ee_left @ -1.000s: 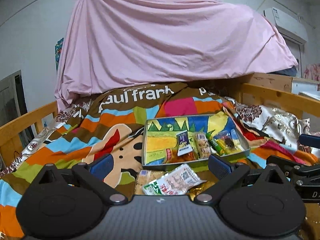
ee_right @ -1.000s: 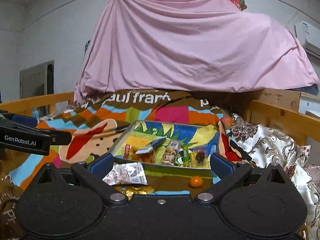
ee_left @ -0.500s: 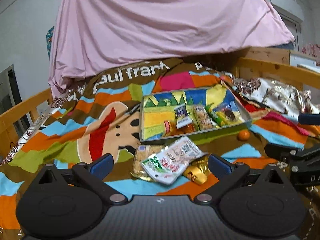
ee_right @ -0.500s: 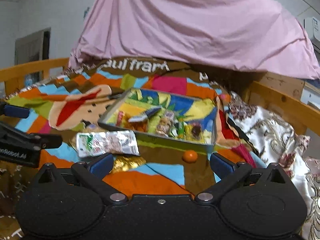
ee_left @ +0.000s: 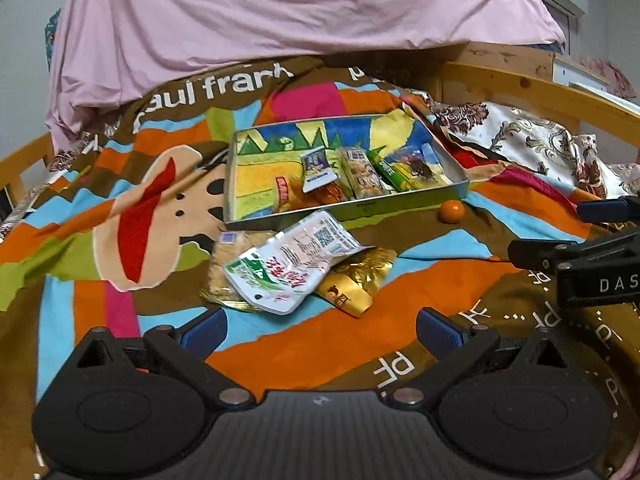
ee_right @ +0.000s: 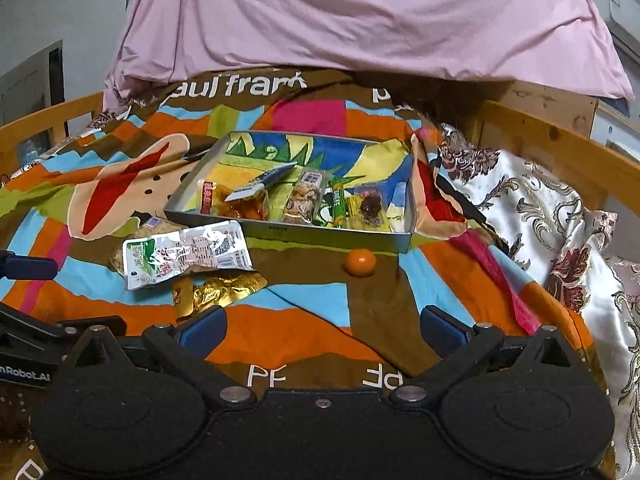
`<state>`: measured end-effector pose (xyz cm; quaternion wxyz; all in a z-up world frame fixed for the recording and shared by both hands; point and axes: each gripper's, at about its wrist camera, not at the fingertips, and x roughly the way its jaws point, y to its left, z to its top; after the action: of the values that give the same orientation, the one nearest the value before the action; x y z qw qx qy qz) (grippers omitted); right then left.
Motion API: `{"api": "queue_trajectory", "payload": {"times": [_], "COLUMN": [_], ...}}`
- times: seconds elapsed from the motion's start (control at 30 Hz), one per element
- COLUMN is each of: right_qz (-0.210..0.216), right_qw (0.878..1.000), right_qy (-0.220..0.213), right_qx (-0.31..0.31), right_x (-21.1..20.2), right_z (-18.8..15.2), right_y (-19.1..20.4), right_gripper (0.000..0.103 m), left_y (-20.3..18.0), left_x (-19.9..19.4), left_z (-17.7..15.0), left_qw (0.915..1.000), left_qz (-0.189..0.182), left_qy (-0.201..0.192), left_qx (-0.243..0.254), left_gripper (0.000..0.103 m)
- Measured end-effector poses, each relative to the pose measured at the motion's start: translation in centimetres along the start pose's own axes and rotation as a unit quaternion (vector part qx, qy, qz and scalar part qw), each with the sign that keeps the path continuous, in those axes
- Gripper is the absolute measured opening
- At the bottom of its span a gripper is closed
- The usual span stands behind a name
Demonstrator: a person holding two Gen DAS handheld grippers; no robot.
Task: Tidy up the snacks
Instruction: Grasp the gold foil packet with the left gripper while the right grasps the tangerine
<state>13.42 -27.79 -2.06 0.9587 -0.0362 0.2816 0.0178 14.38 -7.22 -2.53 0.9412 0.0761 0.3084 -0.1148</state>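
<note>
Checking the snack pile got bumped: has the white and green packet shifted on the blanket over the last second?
No. The white and green packet lies over the gold wrapper, just before the tin tray, as earlier; only the cameras tilted down.

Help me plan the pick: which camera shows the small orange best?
The right wrist view: the orange sits near centre, unobstructed, on the blanket just before the tin's front wall. The left wrist view shows it smaller, off right.

tray [ee_left: 420,199]: shiny metal walls
white packet [ee_left: 294,258]: glossy plastic film
gold wrapper [ee_left: 356,276]: crinkled foil
blanket [ee_left: 320,340]: matt cloth
bed rail [ee_right: 540,140]: bare wood
</note>
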Motion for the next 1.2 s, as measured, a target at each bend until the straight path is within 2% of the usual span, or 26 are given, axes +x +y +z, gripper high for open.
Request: {"api": "queue_trajectory", "payload": {"times": [0.27,0.57,0.77,1.03,1.2], "right_qz": [-0.007,-0.031,0.024,0.058,0.071], "right_qw": [0.999,0.998,0.998,0.991,0.993], "right_qy": [0.033,0.017,0.027,0.037,0.039], "right_qx": [0.002,-0.047,-0.056,-0.112,-0.081], "right_x": [1.4,3.0,6.3,10.8,13.4], "right_z": [0.1,1.3,2.0,2.1,1.9], "right_y": [-0.3,-1.8,-2.2,-1.3,-2.9], "right_gripper": [0.102,0.102,0.102,0.102,0.102], "left_y": [-0.7,-2.7,-3.0,-0.8,-0.1], "left_x": [2.3,5.7,8.7,12.1,13.4], "left_z": [0.3,0.9,1.2,1.5,1.6], "left_qw": [0.9993,0.9953,0.9915,0.9909,0.9911], "left_qz": [-0.031,-0.079,-0.093,-0.106,-0.112], "left_qy": [0.02,0.037,0.059,0.082,0.071], "left_qx": [0.005,0.042,0.07,0.016,0.015], "left_gripper": [0.103,0.103,0.103,0.103,0.103]}}
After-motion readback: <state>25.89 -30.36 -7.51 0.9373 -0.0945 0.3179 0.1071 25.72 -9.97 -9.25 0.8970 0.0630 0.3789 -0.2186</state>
